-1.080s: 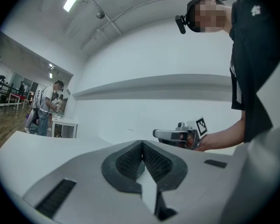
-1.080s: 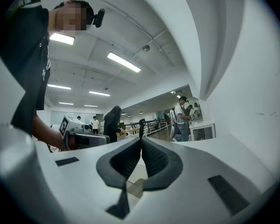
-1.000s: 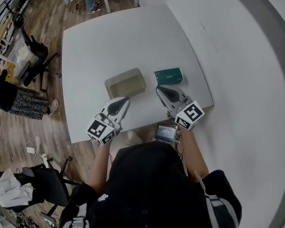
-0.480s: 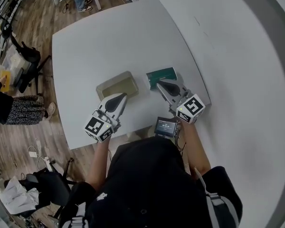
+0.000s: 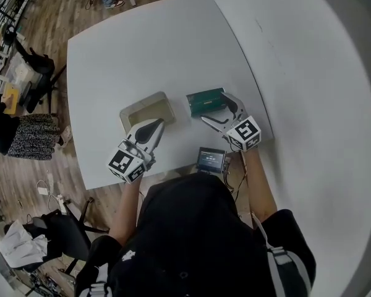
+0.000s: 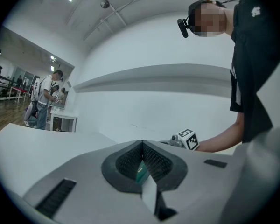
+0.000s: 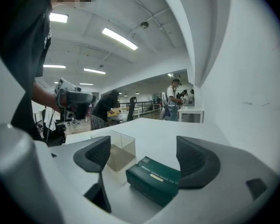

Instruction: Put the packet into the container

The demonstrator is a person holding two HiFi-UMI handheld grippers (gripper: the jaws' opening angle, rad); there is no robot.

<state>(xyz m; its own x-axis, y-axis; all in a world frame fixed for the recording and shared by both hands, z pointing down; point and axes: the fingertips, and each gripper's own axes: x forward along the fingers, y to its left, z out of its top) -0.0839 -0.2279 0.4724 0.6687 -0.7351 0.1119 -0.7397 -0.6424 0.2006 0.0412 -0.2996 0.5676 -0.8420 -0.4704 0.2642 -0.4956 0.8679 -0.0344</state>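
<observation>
White counter [image 5: 142, 48], wood floor [image 5: 43, 166] round it. Green packet [image 5: 205, 101] lay flat on the counter just beside the clear container [image 5: 147, 110], not in it. Right claw [image 5: 215, 108] had jaws spread wide, just been opening, w/ packet's near end between them; pads not pressing on it. Left claw [image 5: 156, 126] sat at container's near side, jaws pressed together, nothing pinched.
</observation>
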